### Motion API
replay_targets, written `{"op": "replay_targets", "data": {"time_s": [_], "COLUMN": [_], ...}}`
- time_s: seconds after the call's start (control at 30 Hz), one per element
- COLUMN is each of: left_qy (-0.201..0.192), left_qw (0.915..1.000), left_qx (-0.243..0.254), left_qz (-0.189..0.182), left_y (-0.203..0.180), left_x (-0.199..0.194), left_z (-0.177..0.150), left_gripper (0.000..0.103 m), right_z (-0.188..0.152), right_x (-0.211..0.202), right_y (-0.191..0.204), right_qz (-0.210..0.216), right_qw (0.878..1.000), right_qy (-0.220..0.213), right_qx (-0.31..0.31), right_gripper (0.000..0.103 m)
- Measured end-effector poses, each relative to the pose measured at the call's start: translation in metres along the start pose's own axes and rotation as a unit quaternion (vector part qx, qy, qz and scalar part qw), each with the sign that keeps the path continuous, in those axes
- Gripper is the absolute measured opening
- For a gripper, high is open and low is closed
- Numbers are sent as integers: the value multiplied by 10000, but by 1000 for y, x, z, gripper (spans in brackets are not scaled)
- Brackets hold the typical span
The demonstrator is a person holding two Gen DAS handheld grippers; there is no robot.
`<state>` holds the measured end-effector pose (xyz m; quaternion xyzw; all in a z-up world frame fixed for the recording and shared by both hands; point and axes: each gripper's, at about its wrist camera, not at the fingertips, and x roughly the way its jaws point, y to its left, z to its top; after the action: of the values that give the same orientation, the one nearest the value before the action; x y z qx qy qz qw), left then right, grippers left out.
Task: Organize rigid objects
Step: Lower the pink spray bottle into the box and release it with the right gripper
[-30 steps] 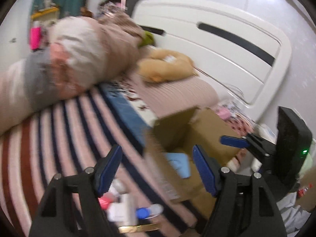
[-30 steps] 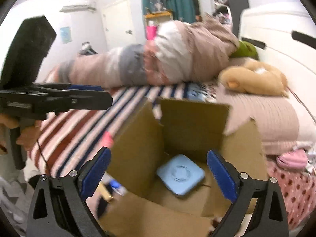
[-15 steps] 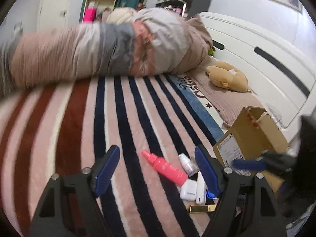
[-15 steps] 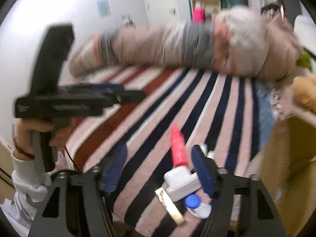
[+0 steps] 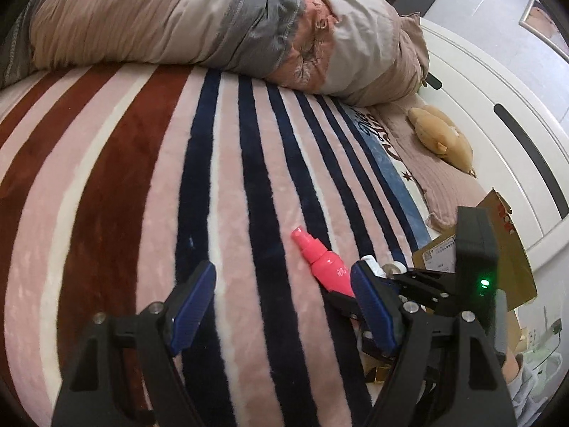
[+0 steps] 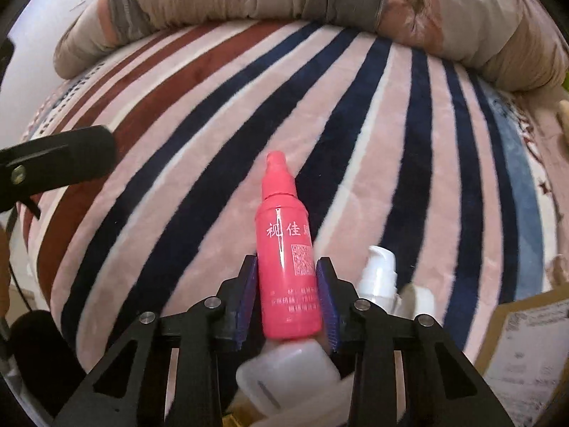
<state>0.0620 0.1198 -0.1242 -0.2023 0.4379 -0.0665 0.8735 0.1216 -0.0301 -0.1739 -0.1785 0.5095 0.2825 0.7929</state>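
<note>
A pink spray bottle [image 6: 284, 267] lies on the striped blanket [image 6: 355, 124], nozzle pointing away from me. My right gripper [image 6: 287, 261] is closing, its blue pads against both sides of the bottle's body. Beside it lie a white pump bottle [image 6: 378, 270] and a white case [image 6: 288, 373] just under the jaws. In the left wrist view the pink spray bottle [image 5: 320, 263] shows right of my left gripper [image 5: 281, 284], which hangs open over the blanket with nothing between its fingers. The open cardboard box [image 5: 515, 249] stands at the right.
A long rolled quilt [image 5: 177, 17] lies across the far side of the bed. A tan plush toy [image 5: 441, 142] rests on a pillow by the white headboard [image 5: 498, 82]. A gold object [image 5: 377, 373] peeks out near the bed's edge.
Both grippers swung away from the box and came down towards the blanket. My right gripper narrowed from wide open to a hold around the pink bottle.
</note>
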Motion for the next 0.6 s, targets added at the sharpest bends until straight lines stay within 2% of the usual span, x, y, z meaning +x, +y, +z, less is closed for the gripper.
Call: {"op": "replay_targets", "data": {"time_s": [0.17, 0.27, 0.37, 0.43, 0.53, 0.57, 0.6], "left_qy": [73, 129, 14, -166, -368, -462, -565], "left_qw": [9998, 9992, 9966, 9908, 9822, 9800, 9778], "left_qx": [23, 29, 67, 115, 316, 447, 572], "left_qz": [-199, -380, -821, -1335, -1817, -1885, -1937], "left_y": [1, -1, -7, -15, -37, -48, -61], "left_x": [4, 6, -1, -12, -28, -35, -43], "left_z": [0, 0, 1, 4, 11, 13, 16], "left_gripper": [75, 75, 75, 75, 63, 55, 42], "right_z": [-4, -9, -18, -23, -30, -34, -35], "right_x": [-3, -19, -49, -72, -109, -123, -132], "right_y": [6, 11, 20, 26, 31, 31, 32], "right_qz": [30, 223, 469, 719, 958, 1022, 1049], "right_qw": [9997, 9981, 9943, 9901, 9829, 9800, 9782], "right_qy": [-240, -567, -954, -1201, -1561, -1695, -1785], "right_qx": [28, 36, 15, -44, -171, -188, -181], "right_gripper": [27, 26, 26, 26, 26, 26, 26]}}
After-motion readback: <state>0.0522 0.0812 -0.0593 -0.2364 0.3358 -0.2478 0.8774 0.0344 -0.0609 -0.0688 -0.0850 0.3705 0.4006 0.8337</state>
